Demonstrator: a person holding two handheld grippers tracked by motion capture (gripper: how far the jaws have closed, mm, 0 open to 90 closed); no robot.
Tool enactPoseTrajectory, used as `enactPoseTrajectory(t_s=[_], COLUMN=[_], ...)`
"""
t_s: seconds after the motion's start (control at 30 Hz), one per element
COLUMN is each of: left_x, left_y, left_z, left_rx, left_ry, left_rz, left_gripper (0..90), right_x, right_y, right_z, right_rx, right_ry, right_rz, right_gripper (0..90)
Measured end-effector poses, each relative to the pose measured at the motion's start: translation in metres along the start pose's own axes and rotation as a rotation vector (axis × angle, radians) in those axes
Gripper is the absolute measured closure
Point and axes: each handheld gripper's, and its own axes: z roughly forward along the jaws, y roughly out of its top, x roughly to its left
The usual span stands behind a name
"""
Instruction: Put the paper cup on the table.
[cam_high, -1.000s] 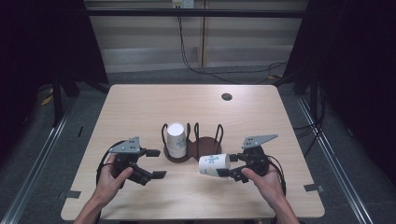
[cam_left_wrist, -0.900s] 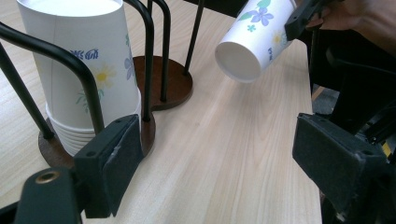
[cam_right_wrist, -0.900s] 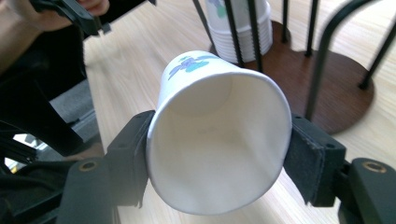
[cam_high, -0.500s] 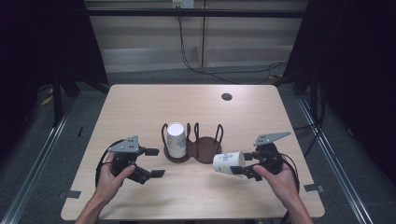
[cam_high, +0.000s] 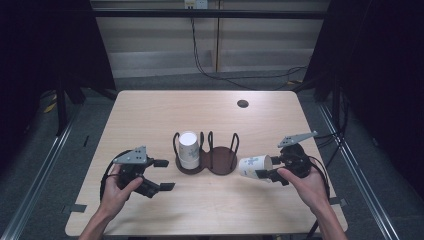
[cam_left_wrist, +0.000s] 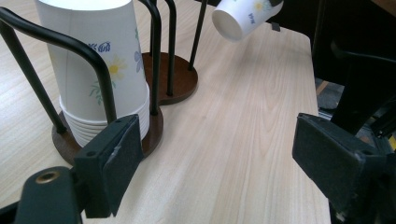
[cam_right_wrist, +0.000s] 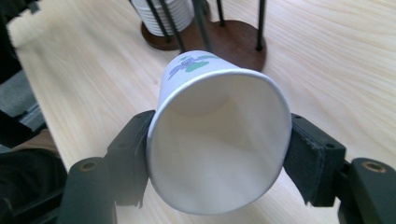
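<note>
— Where's the paper cup (cam_high: 254, 165) now?

— Lying sideways in the right gripper (cam_high: 265, 173), off the bench (cam_high: 150, 112), over its right half toward the near edge. The fingers (cam_right_wrist: 314, 156) pinch it across the rim, which looks slightly squashed.

— And the left gripper (cam_high: 162, 175)?

— Near the left front of the bench, fingers wide, nothing between them. Just beside it stands the wooden cup holder (cam_high: 220, 161), mid-bench, with a stack of cups (cam_high: 188, 149) upside down in its left ring. The right ring looks bare, I think.
</note>
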Motion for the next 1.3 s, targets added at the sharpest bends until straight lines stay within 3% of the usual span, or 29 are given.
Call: enactPoseTrajectory(t_s=[0.13,0.43,0.73,1.17,1.3], left_x=[0.002,0.002,0.002,0.003,0.003], left_y=[-0.001,-0.002,-0.003,-0.003,-0.004], left_z=[-0.002,0.0,0.0,-0.001,0.0], left_rx=[-0.003,0.004,0.01,0.011,0.015], left_ry=[0.018,0.009,0.022,0.019,0.016], left_rz=[-0.003,0.0,0.005,0.003,0.003], left_gripper=[16.1,16.2,16.1,16.1,16.1], right_x=[-0.004,-0.012,-0.022,-0.04,-0.044], right_y=[0.007,0.025,0.039,0.054,0.055], right_z=[-0.003,-0.006,0.001,0.019,0.021], right_rx=[0.022,0.111,0.173,0.332,0.342], right_ry=[-0.02,-0.068,-0.103,-0.164,-0.184], right_rz=[0.002,-0.004,-0.001,0.038,0.041], right_gripper=[31.0,30.4,29.6,27.8,26.9])
